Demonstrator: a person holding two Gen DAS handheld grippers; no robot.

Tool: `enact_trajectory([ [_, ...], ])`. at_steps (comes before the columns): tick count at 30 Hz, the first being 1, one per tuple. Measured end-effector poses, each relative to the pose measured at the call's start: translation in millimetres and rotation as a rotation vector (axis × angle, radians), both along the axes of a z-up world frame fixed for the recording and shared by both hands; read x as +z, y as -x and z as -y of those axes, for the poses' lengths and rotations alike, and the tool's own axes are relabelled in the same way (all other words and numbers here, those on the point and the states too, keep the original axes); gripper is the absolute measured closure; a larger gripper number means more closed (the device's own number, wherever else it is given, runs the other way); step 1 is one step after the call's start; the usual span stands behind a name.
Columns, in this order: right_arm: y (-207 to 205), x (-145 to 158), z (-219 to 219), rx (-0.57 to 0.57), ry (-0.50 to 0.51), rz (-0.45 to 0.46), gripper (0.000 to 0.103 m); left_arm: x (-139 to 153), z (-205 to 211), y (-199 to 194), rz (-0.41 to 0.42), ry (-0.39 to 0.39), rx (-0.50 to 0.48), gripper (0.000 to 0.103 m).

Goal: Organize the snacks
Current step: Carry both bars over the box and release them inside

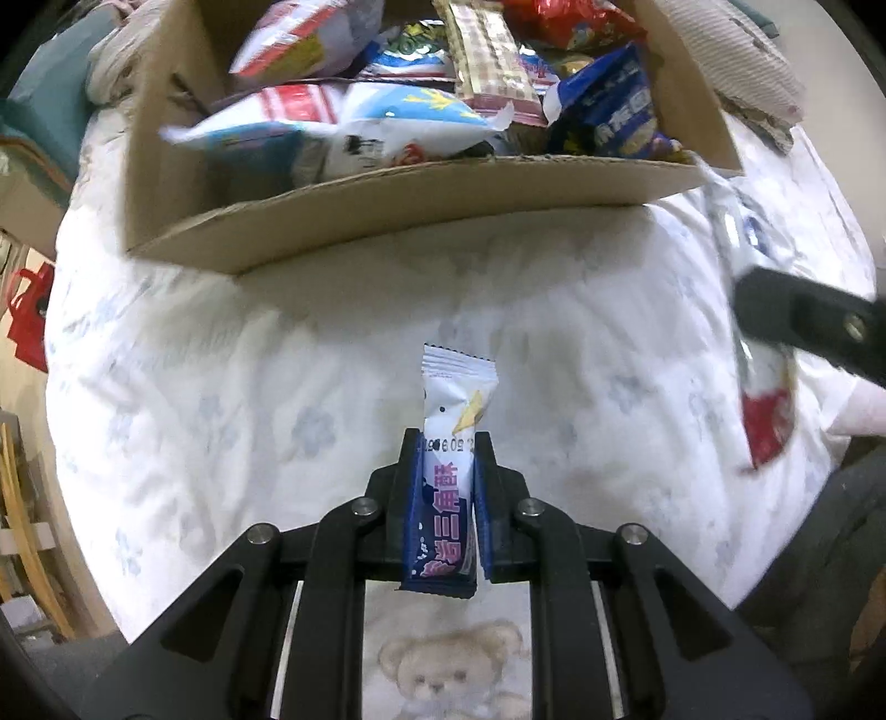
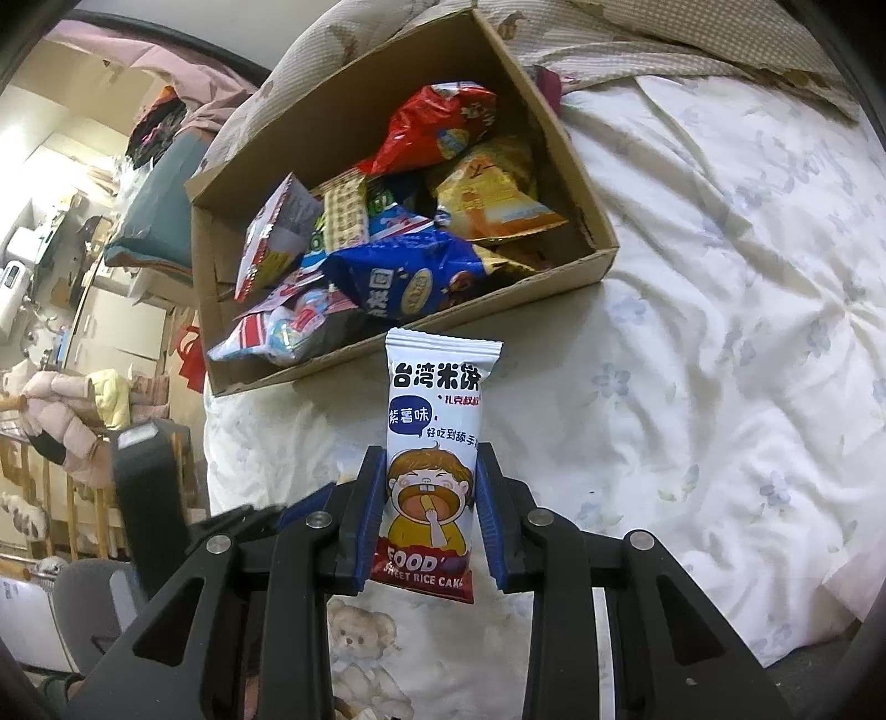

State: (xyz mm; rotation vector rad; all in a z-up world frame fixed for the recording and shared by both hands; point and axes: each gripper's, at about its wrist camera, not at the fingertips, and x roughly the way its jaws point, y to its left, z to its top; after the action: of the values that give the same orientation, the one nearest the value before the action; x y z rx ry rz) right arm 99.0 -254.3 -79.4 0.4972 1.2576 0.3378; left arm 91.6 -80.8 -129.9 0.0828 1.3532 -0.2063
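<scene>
My left gripper (image 1: pixel 446 443) is shut on a slim white-and-blue snack packet (image 1: pixel 451 421), held upright above the white bedspread, a short way in front of the cardboard box (image 1: pixel 387 210). My right gripper (image 2: pixel 432 459) is shut on a white rice cake packet (image 2: pixel 434 443) with a cartoon child and a red bottom band, also raised over the bed. That packet and the right gripper's black finger (image 1: pixel 803 321) show blurred at the right edge of the left wrist view. The open cardboard box (image 2: pixel 576 166) holds several snack bags, red, blue, yellow and white.
The white flowered bedspread (image 2: pixel 720 332) spreads to the right of the box. A checked pillow (image 2: pixel 637 50) lies behind the box. Left of the bed are a red bag (image 1: pixel 27 315), furniture and clutter (image 2: pixel 66 387). A teddy-bear print (image 1: pixel 443 670) lies under the grippers.
</scene>
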Motion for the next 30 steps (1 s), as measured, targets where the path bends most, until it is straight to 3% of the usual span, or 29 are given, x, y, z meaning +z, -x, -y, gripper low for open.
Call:
enact_trajectory([
  [13, 6, 18, -3, 0.007, -0.012, 0.072, 0.07, 72, -36, 28, 0.12, 0.088, 0.133, 0.09],
  [16, 6, 23, -3, 0.017, -0.075, 0.092, 0.07, 92, -44, 25, 0.163, 0.089, 0.14, 0.09],
  [23, -3, 42, -5, 0.029, -0.095, 0.171, 0.07, 136, -47, 2, 0.287, 0.095, 0.162, 0.09],
  [30, -30, 57, -4, 0.011, -0.115, 0.225, 0.07, 151, -53, -34, 0.323, 0.074, 0.177, 0.09],
])
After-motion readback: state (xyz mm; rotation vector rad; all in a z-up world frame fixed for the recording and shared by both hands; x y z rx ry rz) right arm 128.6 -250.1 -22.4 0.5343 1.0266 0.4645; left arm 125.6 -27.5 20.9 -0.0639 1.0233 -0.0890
